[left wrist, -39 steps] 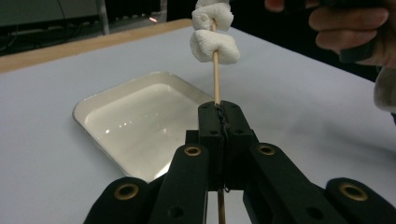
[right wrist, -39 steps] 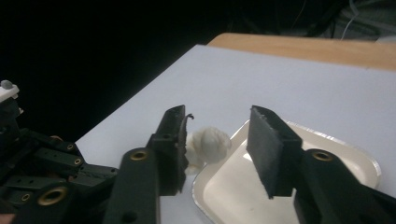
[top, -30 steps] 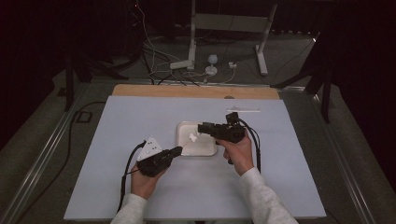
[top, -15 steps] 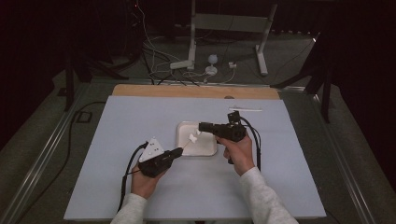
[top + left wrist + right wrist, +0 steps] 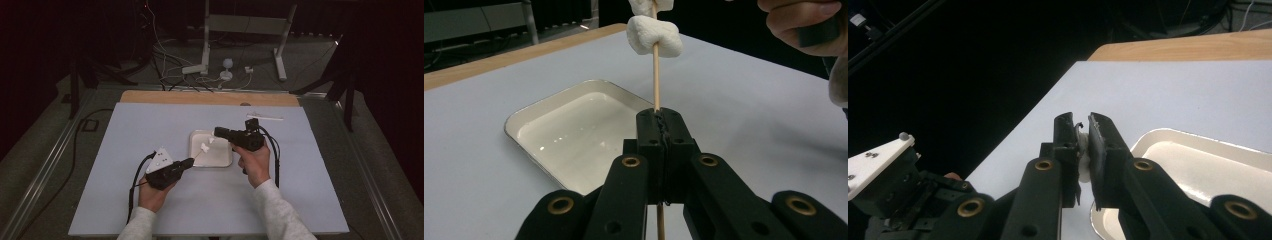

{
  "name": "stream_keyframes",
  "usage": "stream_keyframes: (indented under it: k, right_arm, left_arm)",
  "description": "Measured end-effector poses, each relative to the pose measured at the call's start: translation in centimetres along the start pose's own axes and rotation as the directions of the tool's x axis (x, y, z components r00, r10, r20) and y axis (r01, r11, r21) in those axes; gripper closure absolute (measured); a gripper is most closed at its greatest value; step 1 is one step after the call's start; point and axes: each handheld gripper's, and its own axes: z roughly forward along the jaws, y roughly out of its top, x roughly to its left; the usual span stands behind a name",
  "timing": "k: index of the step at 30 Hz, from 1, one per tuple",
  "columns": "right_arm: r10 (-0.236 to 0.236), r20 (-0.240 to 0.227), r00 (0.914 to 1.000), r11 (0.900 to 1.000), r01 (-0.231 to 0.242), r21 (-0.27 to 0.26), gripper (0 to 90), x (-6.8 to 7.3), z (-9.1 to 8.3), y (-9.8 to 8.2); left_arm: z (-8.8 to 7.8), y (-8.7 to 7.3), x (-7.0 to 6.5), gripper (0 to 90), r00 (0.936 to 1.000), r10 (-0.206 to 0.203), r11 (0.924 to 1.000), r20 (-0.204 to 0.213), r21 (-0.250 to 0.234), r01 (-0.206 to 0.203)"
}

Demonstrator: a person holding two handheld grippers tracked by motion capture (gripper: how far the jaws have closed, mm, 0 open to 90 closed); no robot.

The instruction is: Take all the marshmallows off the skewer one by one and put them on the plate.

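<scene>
Fingers [image 5: 659,145] of black plastic pinch thin wooden skewer [image 5: 655,75] through puffy marshmallow [image 5: 654,36].

Room dim; far side and both flanks near black, no walls or windows discernible. Light falls mainly on table [image 5: 150,200], pale blue-grey top, matt, w/ bare wood strip [image 5: 165,97] along far edge. Floor [image 5: 310,65] grey, looks like carpet. Metal rail [image 5: 45,170] runs along table's left side, another rail [image 5: 370,190] on right. White frame stand [image 5: 240,30] on floor beyond table, two splayed feet. Loose cables [image 5: 165,55] trail over floor left of stand; small white round fitting [image 5: 227,65] by its base. Dark legs [image 5: 75,85] at left, dark legs [image 5: 345,80] at right. Black square plate [image 5: 89,125] on floor near table's left far corner
</scene>
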Motion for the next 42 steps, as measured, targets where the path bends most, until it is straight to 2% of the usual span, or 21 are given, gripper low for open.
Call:
stream_keyframes:
  k: [11, 12, 13, 14, 16, 18, 22, 26, 29, 34, 42]
  right_arm:
    - [-0.05, 0.072, 0.9961, 0.998, 0.052, -0.029, 88.0, 0.6, -0.1, 0.1]
    - [-0.056, 0.088, 0.9945, 0.998, 0.06, -0.034, 88.3, 0.6, -0.2, 0.1]
    - [-0.058, 0.109, 0.9923, 0.997, 0.063, -0.043, 88.6, 0.6, -0.3, 0.2]
    - [-0.054, 0.149, 0.9874, 0.995, 0.066, -0.08, 88.8, 0.5, -0.8, 0.4]
    - [0.006, 0.142, 0.9898, 0.988, 0.016, -0.152, 88.5, -0.7, -2.5, 1.4]
    - [0.003, 0.128, 0.9917, 0.991, 0.015, -0.136, 87.9, -1.3, -3.6, 2.1]
    - [-0.036, 0.133, 0.9905, 0.993, 0.051, -0.109, 87.1, -1.3, -4.0, 2.2]
    - [-0.069, 0.147, 0.9868, 0.995, 0.078, -0.058, 86.7, -1.2, -2.8, 1.5]
    - [-0.077, 0.152, 0.9853, 0.996, 0.083, -0.031, 86.5, -1.3, -1.8, 1.1]
    - [-0.063, 0.139, 0.9883, 0.998, 0.062, 0.01, 86.0, -1.8, -0.6, 0.5]
    - [-0.076, 0.166, 0.9832, 0.994, 0.063, 0.085, 85.2, -2.5, 1.4, -0.6]
  left_arm:
    - [-0.2, 0.0, 0.3, 90.0, 1.0, 0.002, 1.0, 0.001, 0.007, -0.002]
    - [-0.2, 0.0, 0.2, 90.0, 0.9999, 0.008, 0.9998, -0.007, 0.018, -0.008]
    - [-0.2, -0.2, 0.2, 90.0, 0.9988, 0.034, 0.9978, -0.035, 0.058, -0.032]
    - [-0.3, -0.6, 0.5, 90.0, 0.9988, 0.029, 0.997, -0.04, 0.073, -0.026]
    - [-0.8, -1.1, 1.4, 90.0, 0.998, -0.061, 0.9979, -0.016, 0.021, 0.061]
    - [-1.0, -0.8, 1.6, 90.0, 0.9969, -0.078, 0.9968, -0.004, -0.015, 0.078]
    - [-1.0, -0.6, 1.5, 90.0, 0.9969, -0.078, 0.9968, -0.012, -0.019, 0.078]
    - [-0.9, -0.6, 1.5, 90.0, 0.9962, -0.086, 0.996, -0.013, -0.026, 0.085]
    - [-1.0, -0.6, 1.6, 90.0, 0.9958, -0.09, 0.9955, -0.013, -0.03, 0.09]
    - [-1.0, -0.6, 1.6, 90.0, 0.9955, -0.094, 0.9951, -0.013, -0.032, 0.094]
    - [-0.9, -0.7, 1.7, 90.0, 0.9942, -0.106, 0.9938, -0.013, -0.033, 0.106]
